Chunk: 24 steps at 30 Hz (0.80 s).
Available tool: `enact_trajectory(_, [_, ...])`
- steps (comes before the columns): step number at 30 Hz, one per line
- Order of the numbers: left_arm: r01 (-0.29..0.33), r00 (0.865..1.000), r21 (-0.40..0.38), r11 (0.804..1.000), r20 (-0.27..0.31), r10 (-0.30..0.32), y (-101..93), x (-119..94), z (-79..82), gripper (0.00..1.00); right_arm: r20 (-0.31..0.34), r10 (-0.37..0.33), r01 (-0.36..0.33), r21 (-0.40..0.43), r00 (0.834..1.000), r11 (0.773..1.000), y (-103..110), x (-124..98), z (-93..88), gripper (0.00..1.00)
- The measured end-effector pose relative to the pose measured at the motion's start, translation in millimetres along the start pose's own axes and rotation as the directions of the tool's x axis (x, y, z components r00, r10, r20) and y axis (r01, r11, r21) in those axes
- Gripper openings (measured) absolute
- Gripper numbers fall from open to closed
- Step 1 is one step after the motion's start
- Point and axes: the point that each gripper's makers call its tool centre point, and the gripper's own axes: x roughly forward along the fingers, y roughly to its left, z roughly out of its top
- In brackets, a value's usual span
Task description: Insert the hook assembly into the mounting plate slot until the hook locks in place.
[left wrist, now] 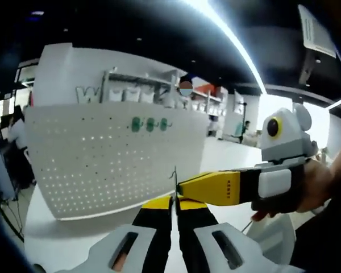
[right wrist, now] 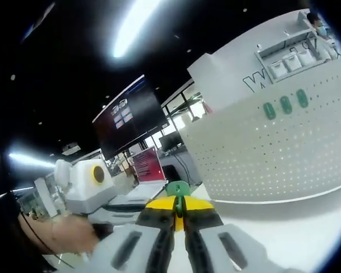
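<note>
A white perforated mounting plate (left wrist: 113, 159) stands upright on the table, with three green pieces (left wrist: 150, 123) fixed near its top. In the left gripper view a thin metal hook (left wrist: 175, 181) sticks up from between the yellow tips of my left gripper (left wrist: 174, 203), which is shut on it, well short of the plate. My right gripper (left wrist: 184, 186) comes in from the right with its jaws together, tip against the hook. In the right gripper view the right gripper (right wrist: 178, 206) pinches a green part of the hook assembly (right wrist: 178, 187). The plate (right wrist: 273, 153) rises to its right, apart from the hook.
The white tabletop (left wrist: 51, 227) runs under and in front of the plate. A hand (left wrist: 324, 182) holds the right gripper, and another hand (right wrist: 68, 233) holds the left gripper (right wrist: 91, 187). Shelves, a dark screen (right wrist: 131, 122) and desks lie behind.
</note>
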Motion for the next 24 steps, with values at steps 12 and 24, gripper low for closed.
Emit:
enact_trajectory(12, [-0.012, 1.000, -0.032, 0.999, -0.017, 0.012, 4.1, -5, -6.9, 0.20, -0.031, 0.005, -0.009, -0.111, 0.999, 0.994, -4, 3, 1.4, 0.01])
enact_trajectory(24, [-0.055, 0.998, -0.101, 0.993, 0.035, 0.059, 24.8, -19, -7.6, 0.50, -0.043, -0.037, 0.026, -0.227, 0.998, 0.973, -22, -3, 1.2, 0.01])
